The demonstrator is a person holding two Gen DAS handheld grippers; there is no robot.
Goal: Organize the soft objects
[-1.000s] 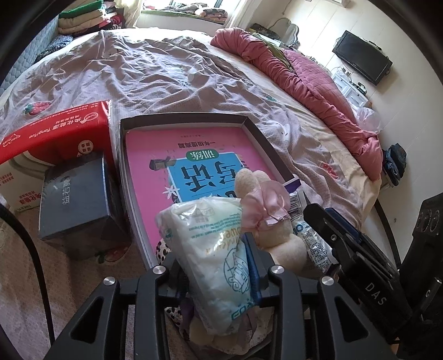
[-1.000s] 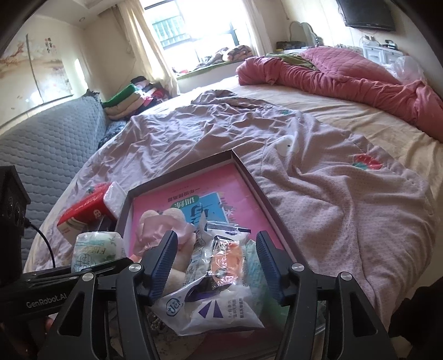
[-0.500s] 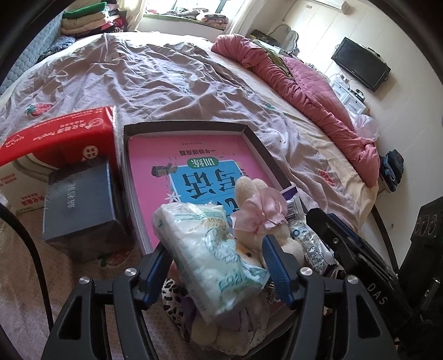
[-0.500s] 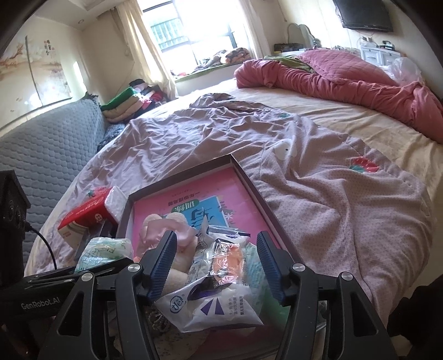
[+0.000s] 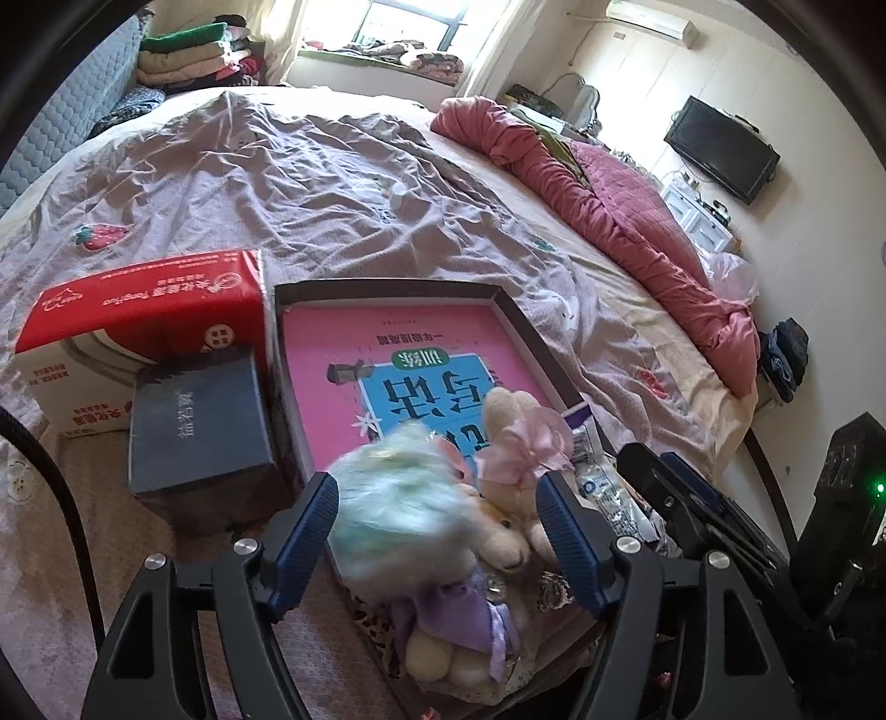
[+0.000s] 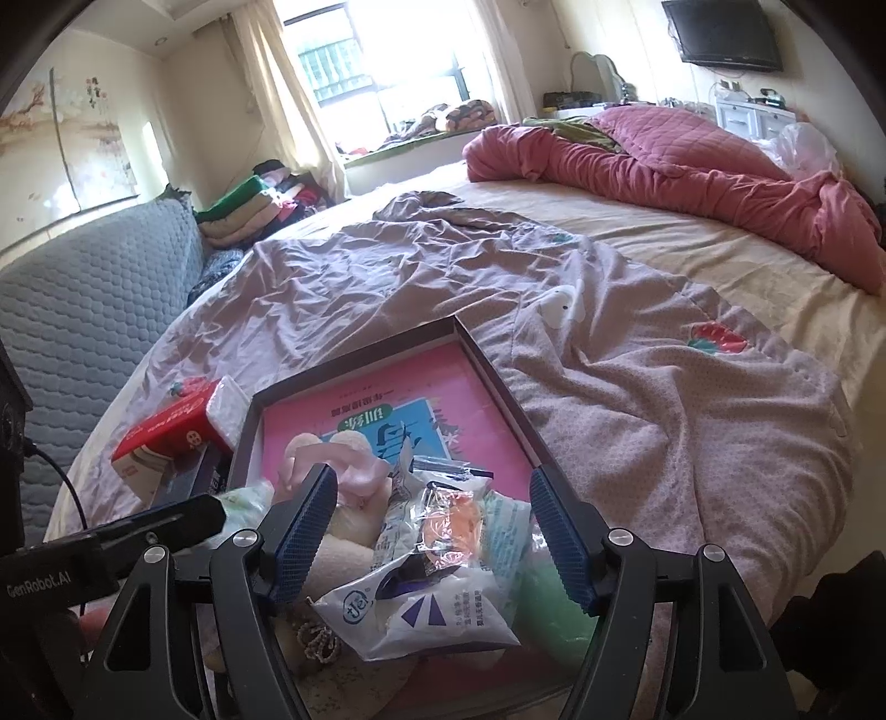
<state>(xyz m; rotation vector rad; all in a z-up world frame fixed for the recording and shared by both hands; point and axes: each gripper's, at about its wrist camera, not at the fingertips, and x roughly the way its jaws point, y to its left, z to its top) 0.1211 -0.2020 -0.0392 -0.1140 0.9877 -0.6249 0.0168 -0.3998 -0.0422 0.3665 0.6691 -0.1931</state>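
A dark shallow box (image 5: 387, 288) lies on the bed with a pink book flat inside it. At its near end are piled a cream bunny with a pink bow (image 5: 515, 437), a plush in purple (image 5: 470, 620) and several plastic packets. My left gripper (image 5: 434, 487) is open and its jaws are still opening. A pale green tissue pack (image 5: 398, 498), blurred by motion, lies loose between them on the toys. My right gripper (image 6: 432, 479) is also opening. A white packet (image 6: 421, 609) and an orange-filled wrapper (image 6: 448, 526) lie between its pads, which do not touch them.
A red tissue carton (image 5: 144, 327) and a dark blue box (image 5: 199, 426) stand left of the dark box. The wrinkled mauve sheet (image 6: 609, 399) spreads beyond it. A rolled pink quilt (image 6: 692, 166) lies at the far right, and folded clothes (image 5: 188, 50) are stacked far left.
My left jaws spread wide and let go of the tissue pack, which tipped over and dropped onto the plush toys. My right jaws widened around the packets, which stayed put.
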